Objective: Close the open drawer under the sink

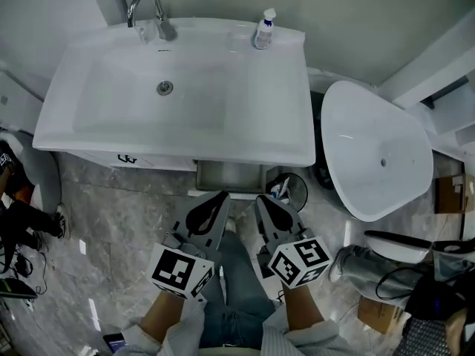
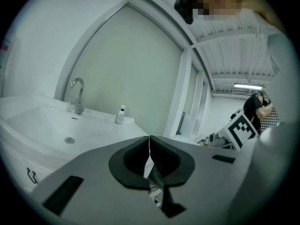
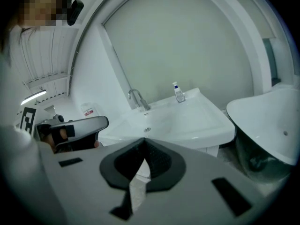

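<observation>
We hold two grippers just in front of the sink [image 1: 245, 117]: the left gripper [image 1: 220, 197] and the right gripper [image 1: 261, 199], each with its dark jaws pressed together and empty. One grey, boxy drawer [image 1: 231, 176] juts open under the glossy white rectangular sink's front edge. One curved chrome faucet [image 1: 147, 10] and one small bottle [image 1: 263, 30] stand on its back rim.

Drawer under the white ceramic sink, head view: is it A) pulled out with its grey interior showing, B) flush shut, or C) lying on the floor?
A: the grey metal drawer juts out past the front edge of the white ceramic sink, its interior open to view.
</observation>
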`<state>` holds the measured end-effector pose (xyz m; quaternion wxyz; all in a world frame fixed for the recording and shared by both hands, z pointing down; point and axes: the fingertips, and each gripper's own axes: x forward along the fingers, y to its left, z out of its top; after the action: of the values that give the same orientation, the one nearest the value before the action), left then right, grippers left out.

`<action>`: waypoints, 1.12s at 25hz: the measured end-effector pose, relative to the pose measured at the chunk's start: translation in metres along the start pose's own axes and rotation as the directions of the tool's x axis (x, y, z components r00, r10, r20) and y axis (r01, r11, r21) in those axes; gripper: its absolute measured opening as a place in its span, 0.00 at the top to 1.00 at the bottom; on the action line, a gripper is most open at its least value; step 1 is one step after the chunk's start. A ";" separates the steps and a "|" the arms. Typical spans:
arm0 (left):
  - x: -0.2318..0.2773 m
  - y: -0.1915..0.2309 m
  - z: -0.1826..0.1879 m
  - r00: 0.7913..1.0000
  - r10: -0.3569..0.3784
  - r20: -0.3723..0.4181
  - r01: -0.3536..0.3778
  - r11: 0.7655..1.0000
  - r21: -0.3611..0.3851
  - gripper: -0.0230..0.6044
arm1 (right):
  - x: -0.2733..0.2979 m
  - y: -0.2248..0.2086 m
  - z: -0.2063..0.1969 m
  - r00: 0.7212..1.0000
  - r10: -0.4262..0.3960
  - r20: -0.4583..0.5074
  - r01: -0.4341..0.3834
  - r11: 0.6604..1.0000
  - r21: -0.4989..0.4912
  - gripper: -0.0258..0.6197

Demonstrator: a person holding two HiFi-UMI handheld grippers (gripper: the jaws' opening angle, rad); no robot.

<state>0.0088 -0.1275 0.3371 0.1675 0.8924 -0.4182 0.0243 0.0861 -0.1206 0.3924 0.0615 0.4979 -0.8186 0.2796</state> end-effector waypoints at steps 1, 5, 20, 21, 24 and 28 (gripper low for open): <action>0.000 0.003 -0.007 1.000 0.003 -0.005 -0.003 1.000 -0.003 0.94 | 0.001 -0.001 -0.006 1.000 -0.005 -0.004 0.005 1.000 0.002 0.94; 0.002 0.013 -0.038 0.999 0.010 -0.043 -0.011 1.000 -0.020 0.94 | 0.010 -0.009 -0.030 0.999 -0.024 -0.028 0.024 1.000 -0.004 0.94; 0.000 0.050 -0.167 0.984 0.060 -0.167 -0.067 0.997 -0.038 0.94 | 0.047 -0.053 -0.147 0.986 -0.099 -0.136 0.094 0.995 -0.046 0.94; 0.001 0.052 -0.176 0.982 0.061 -0.177 -0.069 0.997 -0.039 0.94 | 0.050 -0.056 -0.154 0.984 -0.106 -0.143 0.100 0.994 -0.051 0.94; 0.004 0.060 -0.201 0.977 0.071 -0.202 -0.080 0.996 -0.037 0.94 | 0.060 -0.067 -0.174 0.979 -0.127 -0.157 0.119 0.991 -0.064 0.94; 0.005 0.069 -0.230 0.969 0.085 -0.232 -0.093 0.995 -0.023 0.94 | 0.070 -0.077 -0.194 0.978 -0.139 -0.156 0.130 0.989 -0.067 0.94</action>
<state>-0.0178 -0.0993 0.5739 0.2288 0.8609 -0.4360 0.1282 0.0822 -0.1010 0.6120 0.1599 0.5260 -0.7832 0.2904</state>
